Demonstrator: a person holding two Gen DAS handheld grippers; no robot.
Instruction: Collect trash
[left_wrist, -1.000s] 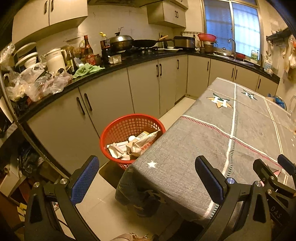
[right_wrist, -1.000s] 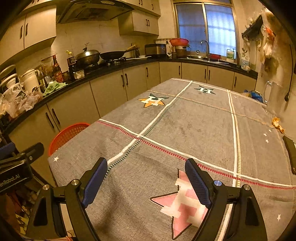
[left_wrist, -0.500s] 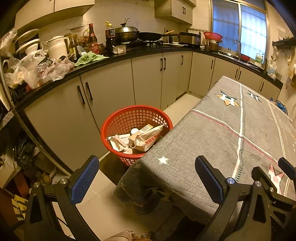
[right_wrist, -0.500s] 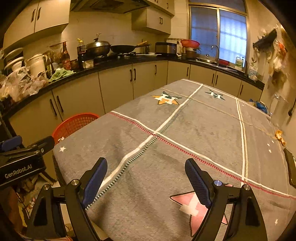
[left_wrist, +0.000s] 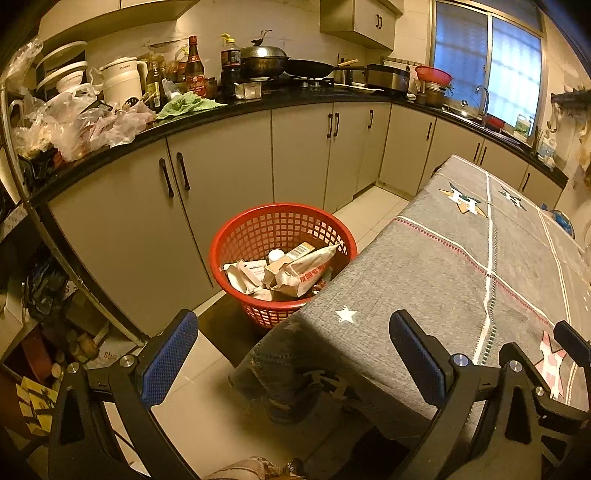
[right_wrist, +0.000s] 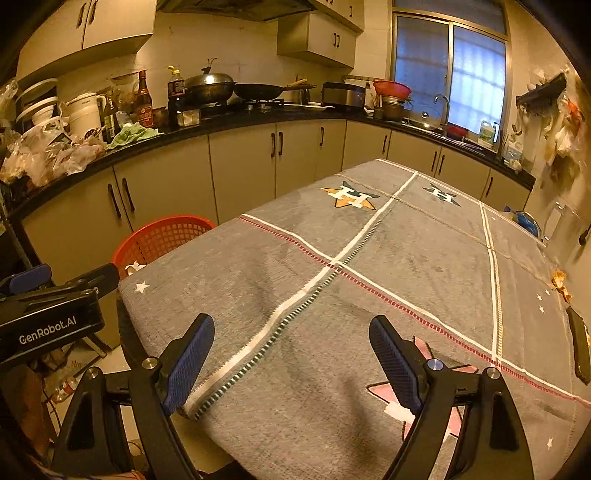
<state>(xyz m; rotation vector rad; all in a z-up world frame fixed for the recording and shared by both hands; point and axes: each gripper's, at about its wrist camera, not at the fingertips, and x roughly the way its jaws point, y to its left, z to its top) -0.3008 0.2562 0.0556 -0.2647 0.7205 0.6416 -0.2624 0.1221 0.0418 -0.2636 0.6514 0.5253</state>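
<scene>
A red mesh basket (left_wrist: 255, 229) stands on the floor beside the table's left edge, holding paper wrappers and cartons (left_wrist: 295, 271). My left gripper (left_wrist: 291, 350) is open and empty, hanging over the table's near left corner and pointing toward the basket. The right gripper (right_wrist: 291, 356) is open too, with nothing between its fingers, above the grey cloth-covered table (right_wrist: 406, 258). A small orange scrap (right_wrist: 560, 280) lies at the table's far right edge. From the right wrist view the basket (right_wrist: 159, 236) peeks out behind the table corner, and the left gripper's body (right_wrist: 51, 317) shows at the left.
A dark flat object (right_wrist: 580, 343) lies on the table's right edge. Beige cabinets (left_wrist: 229, 173) with a cluttered black counter (left_wrist: 110, 114) run along the left and back. A blue item (right_wrist: 526, 221) sits past the table's far right corner. A shelf with clutter (left_wrist: 44, 295) stands near left.
Both views have shifted: the basket now appears closer to the centre and more fully in the left wrist view, and the table has slid rightward in both. Both grippers stay open and empty.
</scene>
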